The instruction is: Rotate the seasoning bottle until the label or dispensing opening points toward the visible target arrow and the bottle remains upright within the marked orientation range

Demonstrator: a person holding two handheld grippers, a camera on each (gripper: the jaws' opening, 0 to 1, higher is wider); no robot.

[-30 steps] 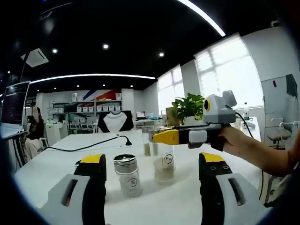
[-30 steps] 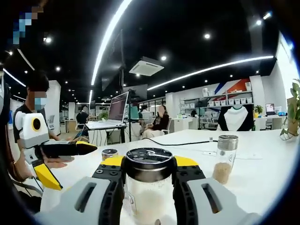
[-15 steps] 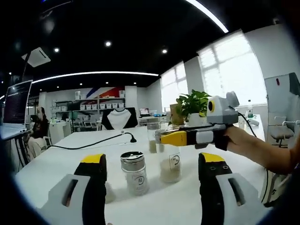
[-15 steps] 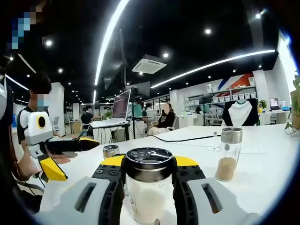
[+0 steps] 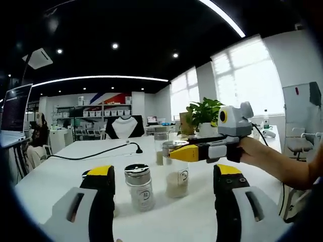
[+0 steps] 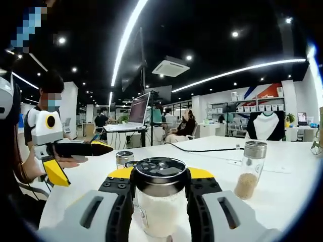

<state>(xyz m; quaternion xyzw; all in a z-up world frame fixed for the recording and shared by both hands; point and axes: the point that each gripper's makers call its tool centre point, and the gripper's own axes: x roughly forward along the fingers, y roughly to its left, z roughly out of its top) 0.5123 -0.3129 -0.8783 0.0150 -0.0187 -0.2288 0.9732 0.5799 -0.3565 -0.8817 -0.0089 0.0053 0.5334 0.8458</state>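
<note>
My right gripper (image 6: 160, 174) is shut on a clear seasoning bottle (image 6: 160, 201) with a dark metal lid and pale grains inside; it stands upright on the white table (image 6: 282, 201). In the left gripper view the same bottle (image 5: 176, 176) shows a small round label facing the camera, with the right gripper (image 5: 177, 152) clamped near its lid. My left gripper (image 5: 164, 171) is open, with nothing between its fingers. A shorter metal-lidded bottle (image 5: 139, 186) stands just ahead of its left finger (image 5: 99, 194). In the right gripper view, the left gripper (image 6: 96, 148) is at the left.
A bottle with brown seasoning (image 6: 250, 170) stands to the right. A small bottle (image 6: 124, 158) stands behind left. A black cable (image 5: 101, 155) crosses the table. A potted plant (image 5: 204, 113) is at the far edge. A hand (image 5: 255, 151) holds the right gripper. A laptop (image 6: 139, 108) sits on a stand.
Both views have shifted slightly with the hands. The right gripper stays shut on the bottle, and the left gripper stays open. I cannot tell whether the bottle has turned.
</note>
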